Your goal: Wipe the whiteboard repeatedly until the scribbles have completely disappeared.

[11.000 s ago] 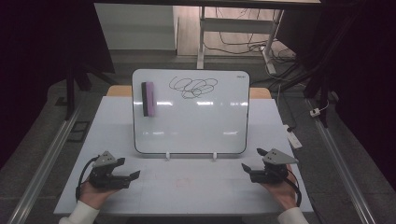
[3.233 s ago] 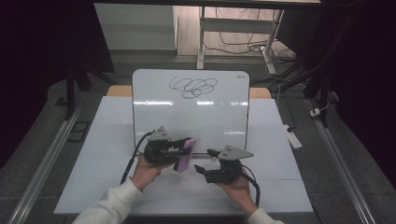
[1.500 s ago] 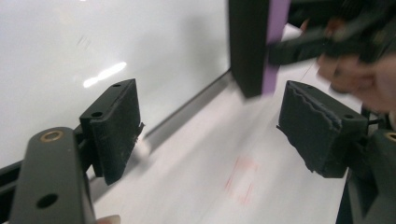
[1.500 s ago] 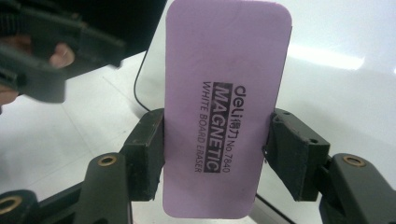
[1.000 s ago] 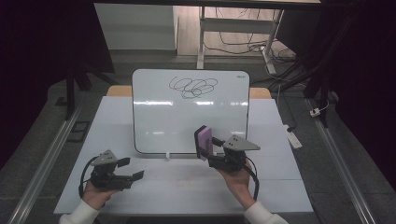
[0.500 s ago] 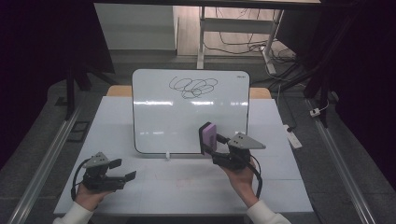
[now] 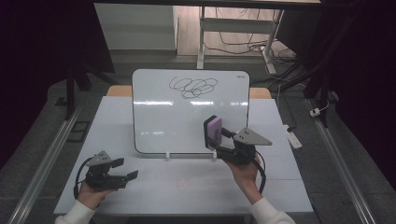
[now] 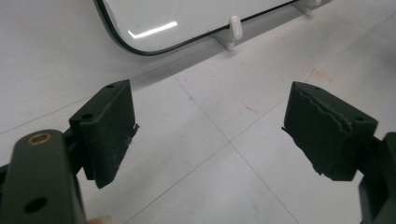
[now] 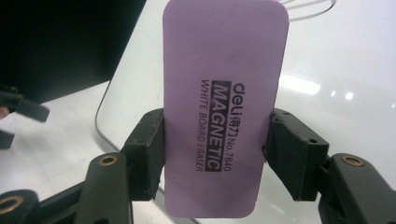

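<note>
It looked like a lab or test room set up for recording. A plain white bench (image 7: 154,186) stood on a grey carpeted floor (image 7: 42,140), with metal rails (image 7: 44,161) running along both sides of it. Beyond it, loose cables (image 7: 243,39) lay tangled on the floor under a metal table frame (image 7: 201,32), and a power strip (image 7: 295,137) rested beside the bench. Dark curtains or panels closed off both sides. A small whiteboard (image 7: 177,112) stood propped on the bench.
</note>
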Available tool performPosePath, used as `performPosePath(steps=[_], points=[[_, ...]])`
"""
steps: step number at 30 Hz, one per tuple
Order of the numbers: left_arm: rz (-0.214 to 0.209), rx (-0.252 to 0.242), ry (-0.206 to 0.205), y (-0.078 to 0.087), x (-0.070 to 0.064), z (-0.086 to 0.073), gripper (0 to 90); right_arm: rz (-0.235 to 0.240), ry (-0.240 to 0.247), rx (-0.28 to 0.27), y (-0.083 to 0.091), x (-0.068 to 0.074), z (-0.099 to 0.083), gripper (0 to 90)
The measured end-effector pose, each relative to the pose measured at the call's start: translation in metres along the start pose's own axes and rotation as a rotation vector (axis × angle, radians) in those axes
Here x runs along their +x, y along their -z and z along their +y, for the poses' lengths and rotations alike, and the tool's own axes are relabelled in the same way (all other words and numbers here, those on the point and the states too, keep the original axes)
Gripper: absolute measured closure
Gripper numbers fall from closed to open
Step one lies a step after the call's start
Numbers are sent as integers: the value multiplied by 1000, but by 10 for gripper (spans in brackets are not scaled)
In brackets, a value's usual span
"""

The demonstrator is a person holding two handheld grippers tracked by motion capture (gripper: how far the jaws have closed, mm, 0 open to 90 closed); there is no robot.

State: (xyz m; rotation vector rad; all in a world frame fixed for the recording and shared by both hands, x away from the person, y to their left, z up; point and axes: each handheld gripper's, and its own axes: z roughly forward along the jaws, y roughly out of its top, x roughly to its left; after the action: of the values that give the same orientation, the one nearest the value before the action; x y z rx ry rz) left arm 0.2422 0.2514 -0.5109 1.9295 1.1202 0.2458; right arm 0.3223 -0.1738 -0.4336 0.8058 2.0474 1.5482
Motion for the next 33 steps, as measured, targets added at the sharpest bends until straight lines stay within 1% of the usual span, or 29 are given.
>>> performPosePath(steps=[3, 4, 7, 9, 14, 17, 23, 26, 33], points=[[-4, 8, -4, -2, 0, 0, 174, -24, 4, -8, 0, -5, 9, 402], [-4, 11, -6, -2, -1, 0, 174, -30, 3, -18, -1, -8, 12, 403], [-7, 11, -11, -3, -2, 0, 173, -57, -9, -26, -7, -15, 24, 403], [-10, 10, -11, -3, -2, 1, 174, -94, 7, -13, -12, -19, 34, 402], [-11, 9, -8, -3, 0, 0, 174, -165, 43, 0, -23, -26, 52, 403], [-15, 11, -9, -4, -1, 0, 174, -199, 41, 17, -31, -32, 64, 403], [-15, 10, -10, -3, -1, 0, 173, -245, 43, 25, -46, -44, 81, 403], [-20, 7, -2, -4, 1, 0, 173, -265, 46, 25, -53, -48, 88, 403], [-20, 0, 3, -2, 2, 0, 173, -297, 48, 29, -64, -53, 97, 403]])
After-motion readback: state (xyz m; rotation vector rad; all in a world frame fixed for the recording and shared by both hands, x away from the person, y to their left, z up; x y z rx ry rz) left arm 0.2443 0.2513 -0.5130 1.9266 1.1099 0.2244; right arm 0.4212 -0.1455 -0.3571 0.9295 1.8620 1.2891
